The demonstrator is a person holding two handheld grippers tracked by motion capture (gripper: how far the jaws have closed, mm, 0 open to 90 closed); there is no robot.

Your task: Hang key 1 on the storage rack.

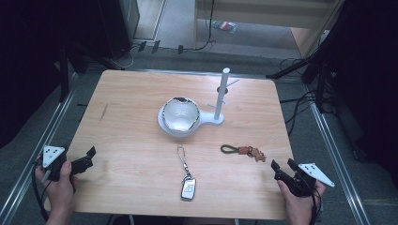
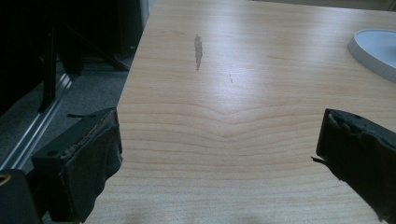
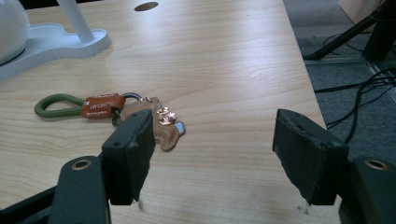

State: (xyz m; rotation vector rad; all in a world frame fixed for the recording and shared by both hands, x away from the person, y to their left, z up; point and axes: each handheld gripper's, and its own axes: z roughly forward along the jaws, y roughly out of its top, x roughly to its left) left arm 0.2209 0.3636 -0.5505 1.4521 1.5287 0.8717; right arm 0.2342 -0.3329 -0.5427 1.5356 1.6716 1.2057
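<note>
A keychain (image 1: 243, 151) with a green cord loop (image 3: 58, 105), an orange tag and a brown leather charm lies on the wooden table (image 1: 131, 140) at the right. A silver key fob (image 1: 188, 188) on a thin strap lies near the front middle. My right gripper (image 1: 282, 164) is open at the front right corner; in the right gripper view its jaws (image 3: 212, 140) stand wide apart just short of the charm, holding nothing. My left gripper (image 1: 89, 158) is open at the front left edge, over bare wood (image 2: 219, 140).
A white stand (image 1: 213, 121) with an upright peg post (image 1: 221, 93) sits at the table's middle back, and a shiny round bowl (image 1: 180, 112) rests on its base. A dark scuff (image 2: 198, 51) marks the wood at the left. Cables and dark stand legs (image 1: 305, 70) surround the table.
</note>
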